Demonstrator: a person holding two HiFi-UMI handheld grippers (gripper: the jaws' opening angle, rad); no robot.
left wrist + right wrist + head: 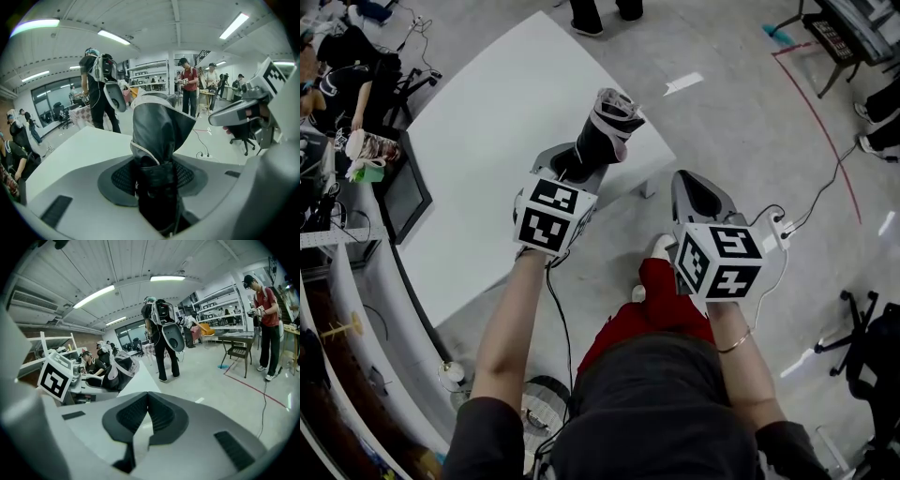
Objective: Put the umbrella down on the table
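A folded black umbrella (606, 129) with pale trim sticks up and forward out of my left gripper (574, 161), whose jaws are shut on its lower part. It hangs over the near right corner of the white table (478, 131), tilted, and I cannot tell whether it touches the tabletop. In the left gripper view the umbrella (157, 136) fills the gap between the pads (123, 180), with the table (70, 150) behind it. My right gripper (701, 194) is off the table's right edge, over the floor, shut with nothing in it; its tips meet in the right gripper view (147, 397).
A dark monitor (403, 197) and cluttered desks line the table's left side. A person with a backpack (101, 89) stands beyond the table's far end. A cable (825, 187) and red tape line (830, 122) run over the grey floor at right, near chairs (872, 347).
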